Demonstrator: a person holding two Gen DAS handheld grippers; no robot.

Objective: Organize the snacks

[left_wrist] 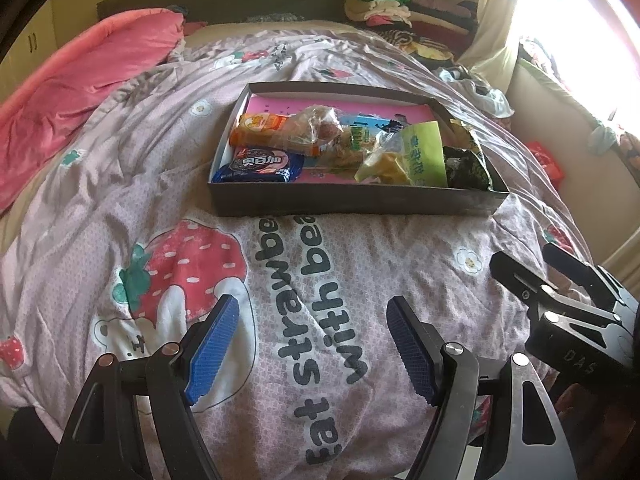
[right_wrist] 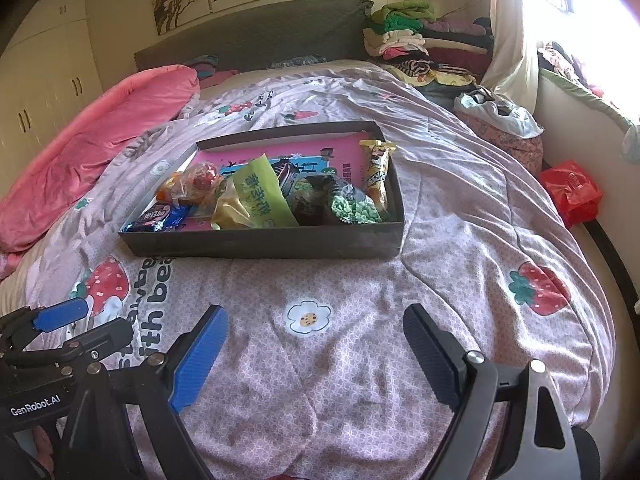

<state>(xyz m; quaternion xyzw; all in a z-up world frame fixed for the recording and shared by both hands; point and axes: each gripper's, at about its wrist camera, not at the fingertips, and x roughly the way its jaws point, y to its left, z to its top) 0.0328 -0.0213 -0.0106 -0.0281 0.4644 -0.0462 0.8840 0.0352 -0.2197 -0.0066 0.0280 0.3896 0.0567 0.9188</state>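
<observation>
My left tongs (left_wrist: 312,344) and right tongs (right_wrist: 316,352) both hang spread wide, ribbed blue pads bare, pinching nothing, over the rumpled strawberry-print quilt (right_wrist: 460,248). Ahead sits a shallow dark cardboard box (right_wrist: 264,246), straight-walled and rectangular, on the soft quilt. Inside it lie the snacks: a glossy blue cookie pack (left_wrist: 258,166) at the near left corner, an orange wrapper (left_wrist: 264,128), crinkled clear bags (left_wrist: 320,124), a flat green pouch (right_wrist: 258,194) and a yellow bar (right_wrist: 376,170) along the right wall. Quilt lies open between my tongs and the box's near wall.
</observation>
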